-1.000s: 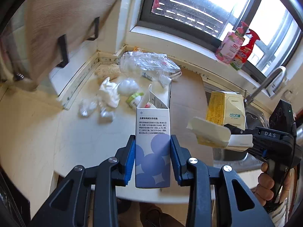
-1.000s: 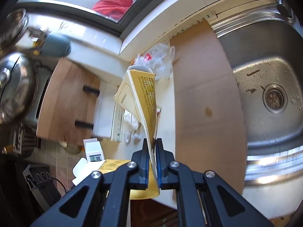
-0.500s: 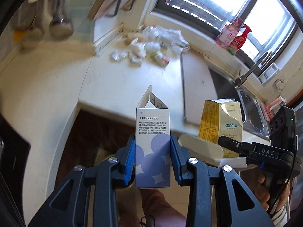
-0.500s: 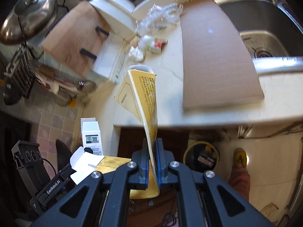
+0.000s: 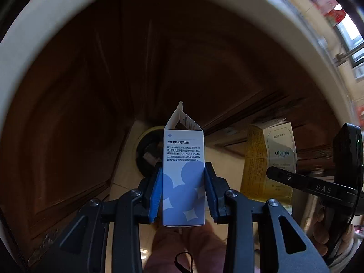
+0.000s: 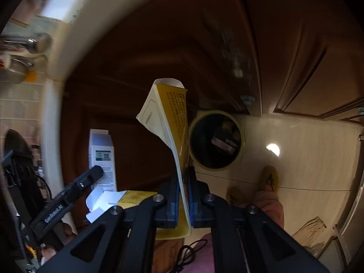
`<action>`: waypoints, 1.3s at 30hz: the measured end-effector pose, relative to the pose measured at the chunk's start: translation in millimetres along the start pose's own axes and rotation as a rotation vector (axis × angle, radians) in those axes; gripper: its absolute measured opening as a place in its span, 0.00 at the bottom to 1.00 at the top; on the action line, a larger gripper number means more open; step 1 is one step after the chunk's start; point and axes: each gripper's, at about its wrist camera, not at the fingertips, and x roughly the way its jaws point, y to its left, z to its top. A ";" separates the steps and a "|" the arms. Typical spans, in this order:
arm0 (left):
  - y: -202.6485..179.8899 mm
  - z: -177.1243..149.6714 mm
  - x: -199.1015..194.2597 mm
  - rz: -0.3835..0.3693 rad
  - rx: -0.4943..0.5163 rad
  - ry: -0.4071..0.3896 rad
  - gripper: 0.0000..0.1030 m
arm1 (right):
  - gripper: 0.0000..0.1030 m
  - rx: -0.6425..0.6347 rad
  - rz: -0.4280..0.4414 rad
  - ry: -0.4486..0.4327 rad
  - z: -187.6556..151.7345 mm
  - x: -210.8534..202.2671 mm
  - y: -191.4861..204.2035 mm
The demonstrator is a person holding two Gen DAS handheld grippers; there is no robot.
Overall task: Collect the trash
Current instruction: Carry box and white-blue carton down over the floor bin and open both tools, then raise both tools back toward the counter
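My left gripper [image 5: 183,187] is shut on a white and blue carton [image 5: 183,170] with its top flap open. The same carton [image 6: 101,157] and the left gripper [image 6: 96,173] show at the left of the right wrist view. My right gripper [image 6: 182,193] is shut on a flattened yellow box [image 6: 171,122], which also appears as the yellow box [image 5: 268,159] at the right of the left wrist view. A round yellow-rimmed trash bin [image 6: 216,140] with a dark inside stands on the floor just past the yellow box. The trash bin [image 5: 147,150] is partly hidden behind the carton.
Dark brown cabinet doors [image 6: 227,45] rise behind the bin, below the pale counter edge [image 5: 68,6]. The floor [image 6: 307,159] is beige tile. A person's pink trouser leg [image 6: 270,207] and yellow slipper [image 6: 269,178] stand to the right of the bin.
Both grippers have dropped from counter height to below the counter edge, tipping down toward the floor. The counter trash has left view and the bin is now close in front. Both grips are unchanged.
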 end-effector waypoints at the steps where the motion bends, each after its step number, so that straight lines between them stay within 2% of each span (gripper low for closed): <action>1: 4.5 -1.8 19.4 0.015 0.008 0.017 0.32 | 0.06 -0.006 -0.026 0.010 1.5 19.6 -7.3; 4: 17.3 -5.7 68.7 0.045 0.033 0.052 0.32 | 0.06 -0.060 -0.112 0.040 6.5 80.3 -27.6; 8: 30.6 -7.1 129.2 0.061 0.070 0.113 0.32 | 0.06 -0.079 -0.144 0.101 16.0 149.8 -45.2; 15: 42.9 2.1 190.9 0.093 0.115 0.169 0.33 | 0.10 -0.210 -0.170 0.109 35.2 206.9 -25.8; 16: 43.7 5.0 194.8 0.098 0.116 0.173 0.33 | 0.18 -0.222 -0.169 0.115 36.4 210.3 -24.4; 17: 45.5 6.3 197.5 0.096 0.116 0.174 0.35 | 0.33 -0.227 -0.166 0.115 39.0 212.8 -22.9; 19: 43.7 7.4 200.6 0.095 0.111 0.172 0.46 | 0.50 -0.236 -0.162 0.086 41.3 210.3 -20.3; 20: 44.3 9.7 202.4 0.093 0.110 0.170 0.56 | 0.53 -0.247 -0.171 0.070 42.5 207.4 -17.9; 21: 43.9 10.3 201.3 0.094 0.113 0.165 0.58 | 0.53 -0.253 -0.177 0.063 41.7 204.3 -18.3; 28: 34.5 16.5 196.5 0.109 0.110 0.155 0.58 | 0.53 -0.246 -0.209 0.032 33.0 172.6 -20.3; 31: 29.1 14.4 180.1 0.121 0.106 0.129 0.58 | 0.53 -0.246 -0.219 0.005 28.3 153.3 -18.2; 34: 24.4 11.8 155.1 0.139 0.113 0.099 0.58 | 0.53 -0.238 -0.216 -0.018 22.2 127.3 -12.6; 39: 9.7 10.0 91.1 0.138 0.124 0.047 0.58 | 0.53 -0.234 -0.184 -0.080 8.8 62.1 10.4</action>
